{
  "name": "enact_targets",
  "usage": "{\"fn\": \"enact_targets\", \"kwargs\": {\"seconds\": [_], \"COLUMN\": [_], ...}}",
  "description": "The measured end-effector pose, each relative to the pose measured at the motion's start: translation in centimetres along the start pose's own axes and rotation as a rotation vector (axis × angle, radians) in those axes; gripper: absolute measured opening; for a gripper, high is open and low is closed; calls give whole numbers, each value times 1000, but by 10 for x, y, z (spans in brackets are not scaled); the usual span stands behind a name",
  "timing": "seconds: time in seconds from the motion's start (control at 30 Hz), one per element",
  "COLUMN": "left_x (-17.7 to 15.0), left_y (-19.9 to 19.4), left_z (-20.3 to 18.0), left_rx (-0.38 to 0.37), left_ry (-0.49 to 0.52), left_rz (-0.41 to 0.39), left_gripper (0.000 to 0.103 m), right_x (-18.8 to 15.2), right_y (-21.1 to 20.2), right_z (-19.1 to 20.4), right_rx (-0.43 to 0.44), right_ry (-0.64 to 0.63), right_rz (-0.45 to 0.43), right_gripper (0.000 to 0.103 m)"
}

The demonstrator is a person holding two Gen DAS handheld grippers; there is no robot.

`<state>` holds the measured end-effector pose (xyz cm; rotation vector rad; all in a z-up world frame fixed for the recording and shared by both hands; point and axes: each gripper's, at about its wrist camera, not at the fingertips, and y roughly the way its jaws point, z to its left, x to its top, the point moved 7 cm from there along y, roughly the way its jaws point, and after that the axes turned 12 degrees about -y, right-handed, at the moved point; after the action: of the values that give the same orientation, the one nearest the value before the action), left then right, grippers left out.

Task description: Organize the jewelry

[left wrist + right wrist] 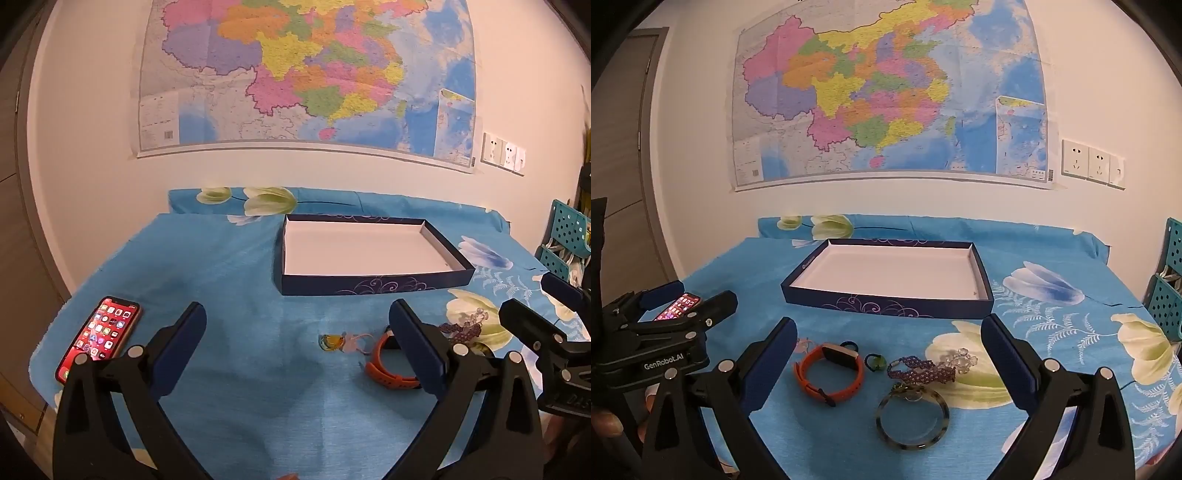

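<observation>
A table covered by a blue flowered cloth [849, 424] stands against a white wall with a big coloured map [886, 99] and sockets [1091, 162]; a phone [99, 338] lies at the cloth's left edge. A shallow dark-blue box [886, 306] sits mid-table, and near its front lie an orange watch [829, 373], a purple beaded bracelet [919, 371], a speckled bangle [912, 419] and a small green ring [875, 362]. The left gripper [297, 354] and right gripper [888, 363] both hang above the cloth with jaws wide apart, holding and touching nothing.

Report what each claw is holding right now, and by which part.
Nothing is held. The left claw and right claw both stand wide open above the cloth; the watch and bangle lie untouched.
</observation>
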<state>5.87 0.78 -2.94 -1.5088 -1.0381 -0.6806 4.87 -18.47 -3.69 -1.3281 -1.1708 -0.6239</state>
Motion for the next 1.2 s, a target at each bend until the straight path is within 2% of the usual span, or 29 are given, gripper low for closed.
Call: {"fn": "enact_targets", "kwargs": {"seconds": [1.2], "left_x": [4], "left_y": [-3], "left_z": [-2], "left_rx": [11], "left_ry": [14], "left_rz": [-10], "left_gripper": [97], "right_x": [-2], "right_y": [0], "right_z": [1], "right_rx": [12], "right_ry": [10], "right_rz": [-2], "right_gripper": [96]}}
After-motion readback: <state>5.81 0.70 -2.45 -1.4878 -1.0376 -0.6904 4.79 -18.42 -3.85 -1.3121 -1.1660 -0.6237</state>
